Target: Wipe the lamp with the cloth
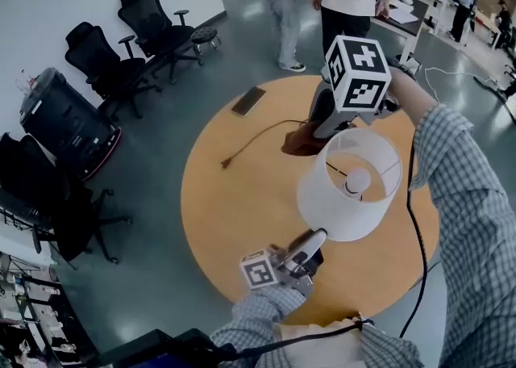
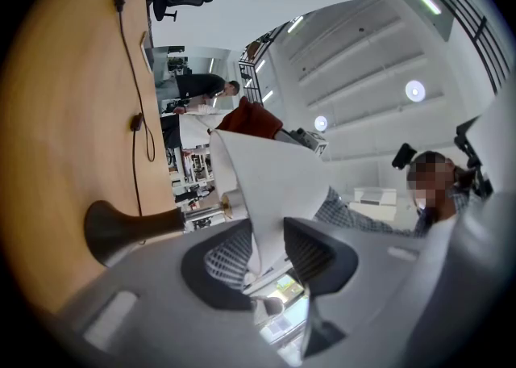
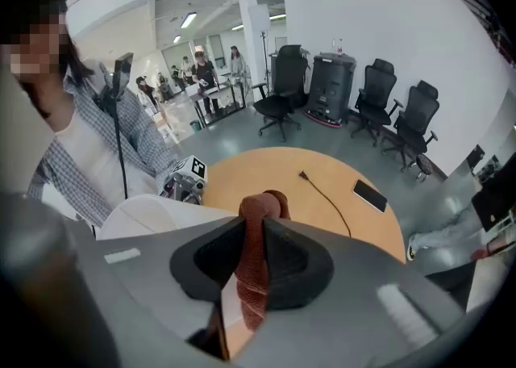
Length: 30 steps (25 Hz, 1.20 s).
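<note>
The left half of the round bench [image 1: 226, 221] lies bare for a pass, apart from a power cord [image 1: 254, 142] trailing to its plug and a phone [image 1: 248, 101] near the far edge. A tilted lampshade [image 1: 334, 197] blocks the air over the right half. Office chairs [image 1: 153, 27] stand well apart.

Left gripper [image 1: 309, 244] low, tilted upward, jaws clamped, right gripper [image 1: 326, 126] higher, angled down, jaws clamped
</note>
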Each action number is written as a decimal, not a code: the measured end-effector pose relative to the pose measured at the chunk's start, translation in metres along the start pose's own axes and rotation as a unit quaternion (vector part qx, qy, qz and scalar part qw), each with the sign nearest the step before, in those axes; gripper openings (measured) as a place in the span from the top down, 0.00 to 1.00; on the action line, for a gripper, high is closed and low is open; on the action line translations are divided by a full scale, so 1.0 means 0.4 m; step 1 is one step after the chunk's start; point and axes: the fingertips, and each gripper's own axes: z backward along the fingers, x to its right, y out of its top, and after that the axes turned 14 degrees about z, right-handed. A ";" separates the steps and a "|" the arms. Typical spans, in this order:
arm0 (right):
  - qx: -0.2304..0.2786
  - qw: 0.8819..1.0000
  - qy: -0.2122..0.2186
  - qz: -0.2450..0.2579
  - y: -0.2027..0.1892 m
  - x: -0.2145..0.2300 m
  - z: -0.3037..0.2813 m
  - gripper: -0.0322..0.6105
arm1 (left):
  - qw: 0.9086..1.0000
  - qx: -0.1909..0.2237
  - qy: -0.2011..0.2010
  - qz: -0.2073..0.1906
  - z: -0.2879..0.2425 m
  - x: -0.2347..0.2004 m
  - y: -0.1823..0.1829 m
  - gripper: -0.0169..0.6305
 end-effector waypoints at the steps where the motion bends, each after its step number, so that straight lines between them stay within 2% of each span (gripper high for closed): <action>1: -0.011 1.000 0.010 -0.003 -0.005 0.001 -0.013 0.85 | 1.000 0.000 -0.001 0.000 -0.002 0.000 -0.001 0.78; 4: -0.033 0.999 0.029 -0.002 -0.013 -0.003 -0.041 0.85 | 1.000 0.002 -0.003 -0.001 -0.005 -0.003 -0.006 0.79; 7: -0.033 0.999 0.034 0.022 0.008 -0.014 -0.049 0.85 | 1.000 0.003 -0.004 -0.001 -0.007 -0.007 -0.006 0.79; 17: -0.052 0.986 0.055 0.148 0.142 -0.128 -0.068 0.85 | 1.000 0.009 -0.013 0.012 0.001 -0.010 0.011 0.79; 23: -0.064 0.974 0.046 0.212 0.188 -0.227 -0.067 0.85 | 1.000 0.003 -0.014 0.016 -0.001 -0.005 0.019 0.79; 30: -0.086 0.967 0.013 0.240 0.203 -0.349 -0.043 0.85 | 0.999 0.002 -0.016 0.033 0.005 -0.012 0.018 0.79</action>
